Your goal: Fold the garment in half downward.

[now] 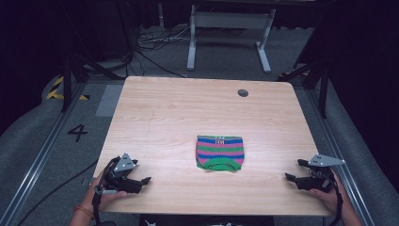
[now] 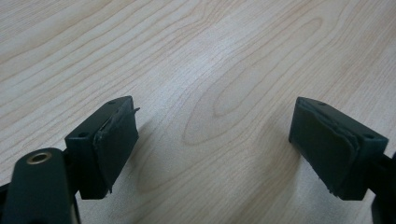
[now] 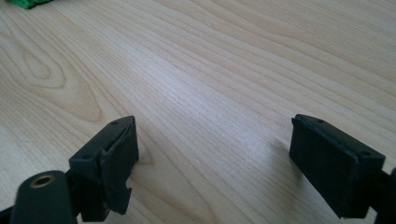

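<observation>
So the striped cloth (image 1: 220, 153) sits folded flat on the table (image 1: 160, 108), roughly midway between the two grippers and a bit farther out from both, well apart from each. The left gripper (image 1: 141, 181) rests low near the front edge with its jaws spread wide and nothing between them, just bare wood in its own view. The right gripper (image 1: 291, 178) is the same deal on the other side: jaws wide apart, empty, and in its view a sliver of the cloth's green hem (image 3: 28, 3) peeks in at the top left, so the cloth is ahead and off to that gripper's left. My read is that the step here is the reach in. To do it well, I'd bring each gripper toward its own near corner of the cloth, keep the jaws spread until one pad slides under the edge, then pinch only the layers you want. It looks folded over, so grabbing too deep probably drags the whole stack. Stay low and come in from the sides, not from above.
</observation>
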{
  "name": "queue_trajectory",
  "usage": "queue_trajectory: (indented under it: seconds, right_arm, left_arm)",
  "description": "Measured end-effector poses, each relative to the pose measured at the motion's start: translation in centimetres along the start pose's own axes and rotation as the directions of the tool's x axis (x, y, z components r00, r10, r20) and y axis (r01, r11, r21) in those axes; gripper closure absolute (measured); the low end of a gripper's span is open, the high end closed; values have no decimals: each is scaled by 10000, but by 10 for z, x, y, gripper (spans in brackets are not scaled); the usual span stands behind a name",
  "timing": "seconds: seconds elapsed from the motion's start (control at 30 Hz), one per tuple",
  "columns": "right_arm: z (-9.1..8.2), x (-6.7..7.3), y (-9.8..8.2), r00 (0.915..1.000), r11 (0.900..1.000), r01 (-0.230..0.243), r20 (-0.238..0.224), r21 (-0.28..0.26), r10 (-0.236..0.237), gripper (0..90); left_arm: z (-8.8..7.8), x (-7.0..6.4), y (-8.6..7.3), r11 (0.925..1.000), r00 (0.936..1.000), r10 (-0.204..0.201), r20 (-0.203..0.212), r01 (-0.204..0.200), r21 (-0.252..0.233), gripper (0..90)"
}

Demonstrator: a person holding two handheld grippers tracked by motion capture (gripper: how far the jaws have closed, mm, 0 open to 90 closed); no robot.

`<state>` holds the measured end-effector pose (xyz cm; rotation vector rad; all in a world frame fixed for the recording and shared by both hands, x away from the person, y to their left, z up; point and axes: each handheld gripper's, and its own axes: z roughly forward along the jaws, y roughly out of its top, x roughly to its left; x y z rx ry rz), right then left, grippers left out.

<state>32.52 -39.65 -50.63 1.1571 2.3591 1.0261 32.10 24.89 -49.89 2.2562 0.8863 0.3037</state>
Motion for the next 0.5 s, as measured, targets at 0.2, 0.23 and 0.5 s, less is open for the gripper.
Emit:
queue_trajectory:
  seconds: [0.2, 0.23, 0.5]
  right_arm:
    - [0, 0, 0, 10000, 10000, 12, 5, -6, -12, 158]
    - [0, 0, 0, 10000, 10000, 12, 5, -6, -12, 158]
    - [0, 0, 0, 10000, 10000, 1, 6, -1, -1, 158]
  left_arm:
    - [0, 0, 0, 10000, 10000, -24, -5, 24, 9, 156]
    - [0, 0, 0, 10000, 10000, -24, -14, 24, 17, 156]
    - [0, 0, 0, 10000, 10000, -76, -31, 76, 19, 155]
